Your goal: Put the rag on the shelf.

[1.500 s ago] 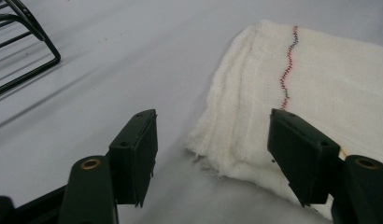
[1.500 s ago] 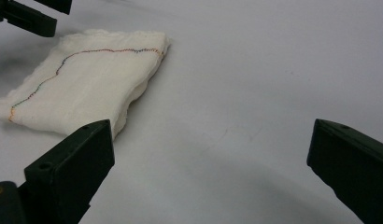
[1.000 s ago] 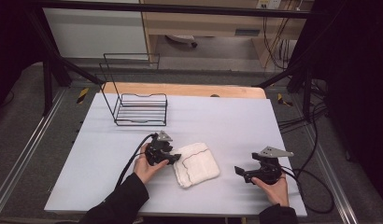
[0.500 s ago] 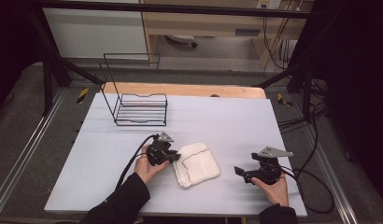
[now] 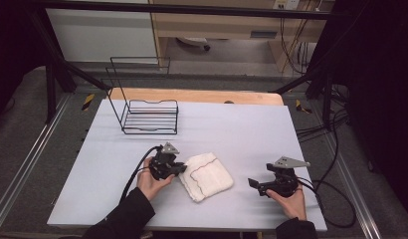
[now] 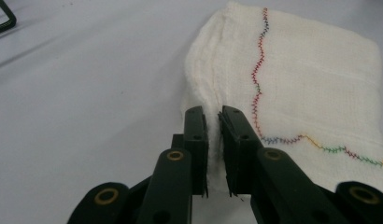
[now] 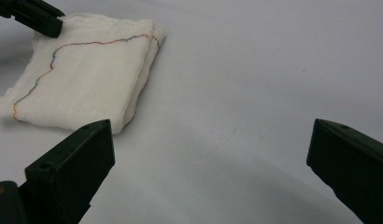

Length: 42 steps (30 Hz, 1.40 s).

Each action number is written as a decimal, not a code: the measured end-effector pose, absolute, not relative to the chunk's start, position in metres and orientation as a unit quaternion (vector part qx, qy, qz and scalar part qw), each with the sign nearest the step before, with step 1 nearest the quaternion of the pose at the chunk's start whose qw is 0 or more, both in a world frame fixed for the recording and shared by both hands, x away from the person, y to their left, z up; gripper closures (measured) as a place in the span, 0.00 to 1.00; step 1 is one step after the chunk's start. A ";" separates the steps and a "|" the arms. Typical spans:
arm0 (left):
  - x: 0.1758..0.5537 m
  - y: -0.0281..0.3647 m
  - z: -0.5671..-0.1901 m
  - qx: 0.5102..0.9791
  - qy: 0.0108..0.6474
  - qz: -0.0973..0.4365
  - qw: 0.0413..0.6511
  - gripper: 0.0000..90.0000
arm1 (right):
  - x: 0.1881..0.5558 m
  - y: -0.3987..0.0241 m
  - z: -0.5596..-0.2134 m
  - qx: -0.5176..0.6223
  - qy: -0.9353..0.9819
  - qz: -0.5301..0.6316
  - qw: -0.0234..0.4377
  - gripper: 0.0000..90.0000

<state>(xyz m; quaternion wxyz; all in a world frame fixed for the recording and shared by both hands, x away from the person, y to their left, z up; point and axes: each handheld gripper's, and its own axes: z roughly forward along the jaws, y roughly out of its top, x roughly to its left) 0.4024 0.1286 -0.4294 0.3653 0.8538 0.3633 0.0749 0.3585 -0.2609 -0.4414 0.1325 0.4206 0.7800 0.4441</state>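
A folded white cloth (image 5: pixel 208 175) with a wavy multicoloured stitch line lies on the table's near middle. My left gripper (image 5: pixel 181 170) sits at its left edge. In the left gripper view its jaws (image 6: pixel 214 116) have just been closing and now pinch the cloth's (image 6: pixel 311 84) folded edge between the pads. My right gripper (image 5: pixel 254 184) rests to the right of the cloth, apart from it, and points toward it. Its jaws (image 7: pixel 208 154) stand wide open with only bare table between them. The right gripper view has the cloth (image 7: pixel 87 79) at upper left, with the left gripper (image 7: pixel 45 21) at its far corner.
A black wire rack (image 5: pixel 150 114) stands at the table's back left. A wooden board (image 5: pixel 202 96) runs along the far edge of the pale table (image 5: pixel 242 129). Cables (image 5: pixel 336 199) trail off the right side. Metal frame rails flank the table.
The left gripper has stayed at the cloth's left edge with hardly any shift, and its jaws look narrower. The right hand and the cloth have not moved.
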 end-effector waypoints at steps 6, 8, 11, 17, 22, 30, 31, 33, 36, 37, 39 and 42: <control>0.410 0.124 -0.436 0.849 0.369 0.085 0.368 0.88 | 0.359 -0.258 -0.442 0.419 0.782 0.442 0.131 0.02; 0.415 0.119 -0.441 0.854 0.365 0.093 0.359 0.86 | 0.359 -0.258 -0.442 0.419 0.783 0.442 0.131 0.02; 0.416 0.118 -0.443 0.854 0.361 0.110 0.359 0.76 | 0.359 -0.258 -0.442 0.419 0.784 0.439 0.132 0.02; 0.418 0.121 -0.447 0.849 0.362 0.081 0.376 0.76 | 0.359 -0.257 -0.442 0.416 0.784 0.440 0.132 0.02; 0.415 0.117 -0.447 0.848 0.369 0.083 0.372 0.83 | 0.359 -0.256 -0.442 0.417 0.784 0.441 0.130 0.02; 0.415 0.112 -0.442 0.859 0.363 0.085 0.352 0.89 | 0.359 -0.254 -0.441 0.414 0.785 0.442 0.129 0.02; 0.414 0.112 -0.442 0.859 0.364 0.089 0.350 0.90 | 0.359 -0.254 -0.441 0.415 0.785 0.442 0.129 0.02; 0.412 0.112 -0.440 0.858 0.366 0.093 0.349 0.91 | 0.358 -0.252 -0.440 0.413 0.784 0.445 0.128 0.02; 0.409 0.117 -0.438 0.854 0.370 0.097 0.354 0.91 | 0.358 -0.245 -0.439 0.409 0.787 0.445 0.125 0.02; 0.407 0.119 -0.436 0.854 0.368 0.101 0.354 0.91 | 0.358 -0.243 -0.439 0.407 0.790 0.442 0.125 0.02; 0.404 0.123 -0.432 0.855 0.367 0.112 0.348 0.91 | 0.358 -0.237 -0.439 0.400 0.794 0.441 0.122 0.03; 0.399 0.132 -0.426 0.854 0.369 0.117 0.346 0.91 | 0.358 -0.228 -0.439 0.395 0.798 0.440 0.118 0.04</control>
